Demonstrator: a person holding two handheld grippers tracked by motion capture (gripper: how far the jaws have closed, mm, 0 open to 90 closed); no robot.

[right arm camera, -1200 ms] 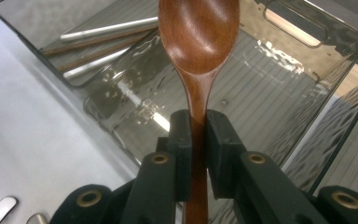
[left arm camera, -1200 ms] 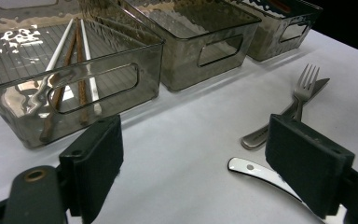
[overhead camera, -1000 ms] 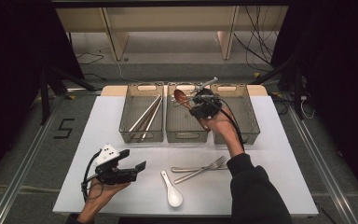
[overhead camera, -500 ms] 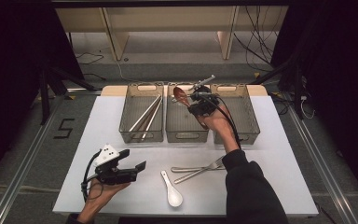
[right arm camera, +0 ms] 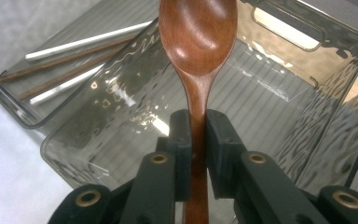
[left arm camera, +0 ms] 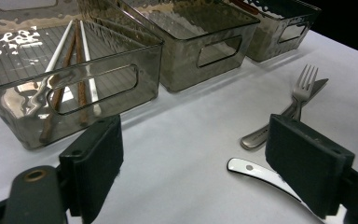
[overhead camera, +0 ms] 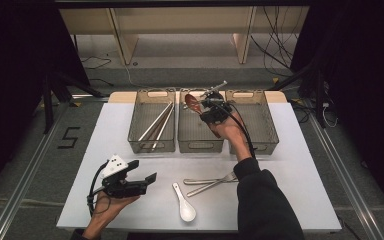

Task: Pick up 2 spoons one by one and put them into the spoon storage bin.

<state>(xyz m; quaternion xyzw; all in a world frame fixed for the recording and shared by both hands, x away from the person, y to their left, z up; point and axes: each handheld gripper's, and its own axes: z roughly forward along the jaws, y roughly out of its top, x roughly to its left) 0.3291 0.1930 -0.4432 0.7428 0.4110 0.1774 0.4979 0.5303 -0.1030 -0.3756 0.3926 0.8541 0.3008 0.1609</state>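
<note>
1. Wooden spoon [right arm camera: 198,56] is clamped by its handle in my right tongs [right arm camera: 196,126]; both pads press the shaft, and the bowl points forward and away from the hand.
2. From the high view, the right tongs [overhead camera: 211,107] hold the spoon [overhead camera: 192,101] over the middle bin [overhead camera: 200,146] of three smoky clear bins at the far side of the worktop [overhead camera: 300,165]. Spoon is above the bin, not resting in it.
3. Left bin [overhead camera: 151,146] already holds chopsticks [overhead camera: 156,121]. Middle bin floor looks bare beneath the spoon.
4. Step in hand, as I judge it: sorting cutlery by kind, with the spoon at the drop-off stage.
5. Next move calls for lowering the bowl inside the bin walls, then parting the jaws so the spoon lies flat, clear of the rim.
6. Left tongs [left arm camera: 191,163] stand wide apart with nothing between them, near the front edge.
7. Waiting on the worktop: white ceramic spoon [overhead camera: 184,202], fork [overhead camera: 215,182], knife [overhead camera: 205,180] crossing under it.
</note>
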